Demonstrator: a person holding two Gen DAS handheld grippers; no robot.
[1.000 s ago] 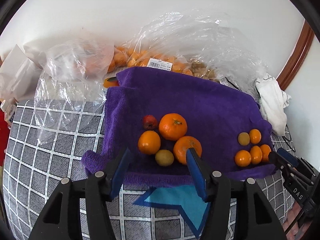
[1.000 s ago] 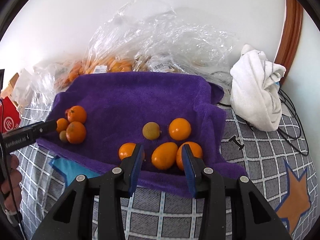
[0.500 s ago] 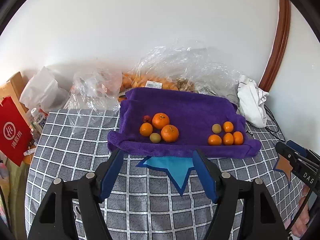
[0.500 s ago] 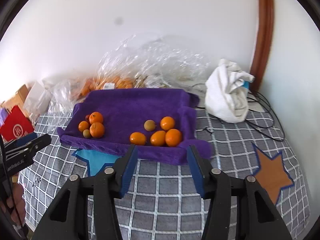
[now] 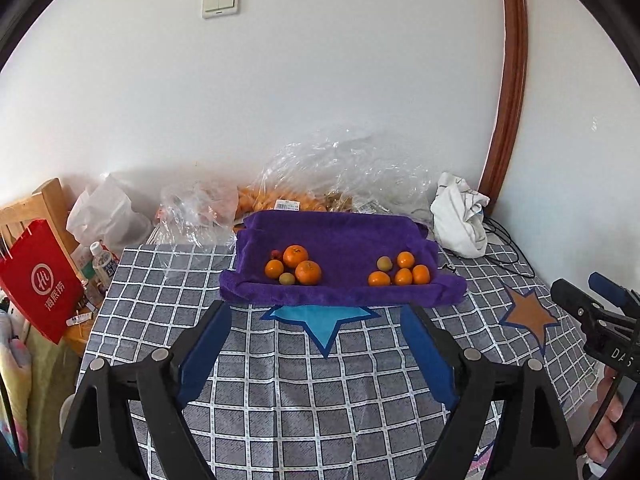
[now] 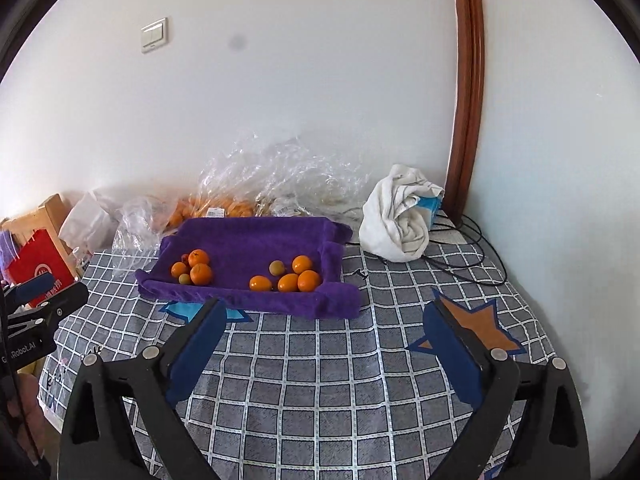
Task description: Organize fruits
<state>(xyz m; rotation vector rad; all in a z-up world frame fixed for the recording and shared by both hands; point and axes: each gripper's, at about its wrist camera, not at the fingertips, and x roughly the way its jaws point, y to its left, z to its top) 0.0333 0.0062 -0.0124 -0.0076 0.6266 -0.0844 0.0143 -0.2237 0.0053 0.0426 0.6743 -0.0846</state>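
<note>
From my feed, the table has a grey checked tablecloth (image 5: 280, 380) with star patches. A purple towel (image 5: 344, 240) lies on it near the wall. Behind the towel are clear plastic bags (image 5: 332, 176), and to its right a crumpled white cloth (image 5: 456, 216) and black cables (image 6: 464, 248).

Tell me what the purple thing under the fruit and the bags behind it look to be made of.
Purple cloth: soft terry or microfibre towel, by its fuzzy matte nap and rolled edges. Bags: thin clear plastic film, glossy and crinkled, with orange fruit showing through.
</note>
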